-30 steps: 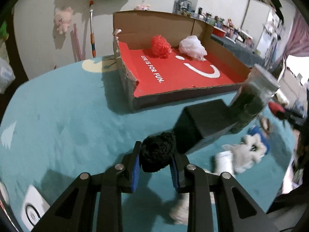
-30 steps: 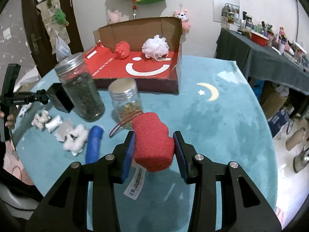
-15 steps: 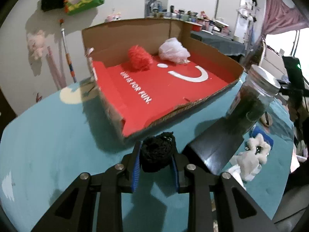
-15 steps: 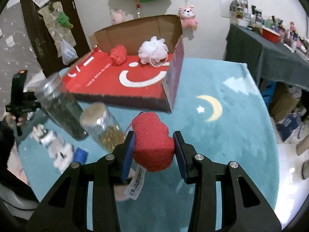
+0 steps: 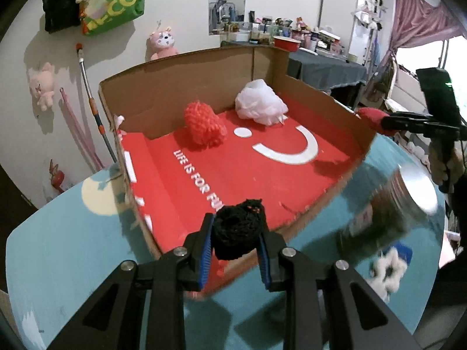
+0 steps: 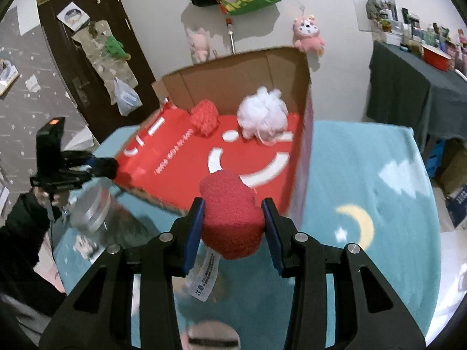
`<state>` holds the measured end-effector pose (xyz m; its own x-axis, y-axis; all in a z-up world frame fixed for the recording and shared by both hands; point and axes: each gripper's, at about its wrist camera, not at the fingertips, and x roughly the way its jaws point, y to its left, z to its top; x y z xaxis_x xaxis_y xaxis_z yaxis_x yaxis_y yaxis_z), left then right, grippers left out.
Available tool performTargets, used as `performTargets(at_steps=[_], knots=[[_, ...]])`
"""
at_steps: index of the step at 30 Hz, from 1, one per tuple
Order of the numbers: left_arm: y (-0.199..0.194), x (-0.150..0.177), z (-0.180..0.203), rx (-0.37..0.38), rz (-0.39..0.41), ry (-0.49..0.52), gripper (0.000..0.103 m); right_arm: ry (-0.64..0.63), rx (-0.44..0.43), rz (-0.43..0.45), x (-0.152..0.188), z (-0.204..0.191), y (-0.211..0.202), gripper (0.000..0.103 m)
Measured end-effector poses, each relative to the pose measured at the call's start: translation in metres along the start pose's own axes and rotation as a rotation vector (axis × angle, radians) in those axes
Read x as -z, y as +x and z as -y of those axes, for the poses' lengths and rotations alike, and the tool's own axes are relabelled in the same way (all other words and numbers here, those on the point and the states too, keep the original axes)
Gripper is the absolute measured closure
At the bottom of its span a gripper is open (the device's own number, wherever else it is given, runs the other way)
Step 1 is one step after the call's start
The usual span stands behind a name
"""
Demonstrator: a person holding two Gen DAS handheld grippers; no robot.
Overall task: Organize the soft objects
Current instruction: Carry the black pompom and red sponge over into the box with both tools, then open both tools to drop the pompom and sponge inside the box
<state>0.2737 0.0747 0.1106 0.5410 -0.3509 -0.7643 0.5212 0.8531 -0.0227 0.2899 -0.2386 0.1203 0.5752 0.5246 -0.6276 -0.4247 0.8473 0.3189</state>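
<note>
Both grippers have come forward and up to the box (image 5: 186,93) since a second ago, when they hung back over the teal cloth (image 5: 67,233) with the jars between them and it; the near corner of the box now lies just under the left gripper's (image 5: 235,243) fingers, and in the right view the box's front edge lies just ahead of the right gripper (image 6: 233,224). Neither grip has changed. Clamped between the left gripper's blue pads is a black puff (image 5: 238,229), which sits over the box's near corner, above the red floor printed with white words. In the right gripper, squeezed from both sides, is a red sponge (image 6: 230,215) with a white tag (image 6: 205,277) hanging below it (the print on the tag is too small to read), held over the near edge of the box beside its right wall. Inside the box, towards the back wall, lie a red puff (image 5: 204,125) and a white puff (image 5: 259,106), a little apart, with the white smile mark on the floor in front of them. A jar (image 5: 388,213) with a silver lid stands blurred on the cloth just right of the box in the left view, and a small white plush (image 5: 388,271) lies near it. From each camera the other gripper shows at the frame's edge, gripped by a hand (image 5: 443,163). Pink plush toys and a green bag (image 5: 119,0) hang on the wall behind.
</note>
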Motion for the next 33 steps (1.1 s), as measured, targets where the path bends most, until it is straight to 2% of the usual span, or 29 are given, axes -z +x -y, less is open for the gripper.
performTargets(at_steps=[4, 8, 12, 14, 19, 22, 24, 29, 33], knots=[[0.019, -0.021, -0.002, -0.037, -0.044, -0.032, 0.075, -0.011, 0.023, 0.027, -0.031, -0.008, 0.009, 0.065], [0.047, -0.038, -0.002, -0.101, -0.112, -0.053, 0.075, -0.03, 0.118, 0.009, -0.06, -0.015, 0.033, 0.065], [0.074, -0.048, -0.005, -0.143, -0.181, -0.078, 0.075, -0.087, 0.254, -0.07, -0.075, -0.023, 0.075, 0.065], [0.087, -0.051, -0.006, -0.173, -0.211, -0.078, 0.075, -0.121, 0.346, -0.142, -0.076, -0.024, 0.1, 0.065], [0.113, -0.056, -0.012, -0.218, -0.264, -0.069, 0.075, -0.155, 0.43, -0.267, -0.071, -0.018, 0.143, 0.065], [0.122, -0.057, -0.017, -0.234, -0.284, -0.069, 0.073, -0.153, 0.444, -0.313, -0.071, -0.011, 0.158, 0.064], [0.126, -0.058, -0.019, -0.236, -0.289, -0.071, 0.072, -0.163, 0.469, -0.316, -0.071, -0.009, 0.162, 0.064], [0.129, -0.058, -0.021, -0.251, -0.29, -0.064, 0.071, -0.169, 0.465, -0.317, -0.073, -0.005, 0.164, 0.063], [0.129, -0.057, -0.021, -0.255, -0.289, -0.058, 0.071, -0.233, 0.485, -0.322, -0.073, -0.015, 0.17, 0.062]])
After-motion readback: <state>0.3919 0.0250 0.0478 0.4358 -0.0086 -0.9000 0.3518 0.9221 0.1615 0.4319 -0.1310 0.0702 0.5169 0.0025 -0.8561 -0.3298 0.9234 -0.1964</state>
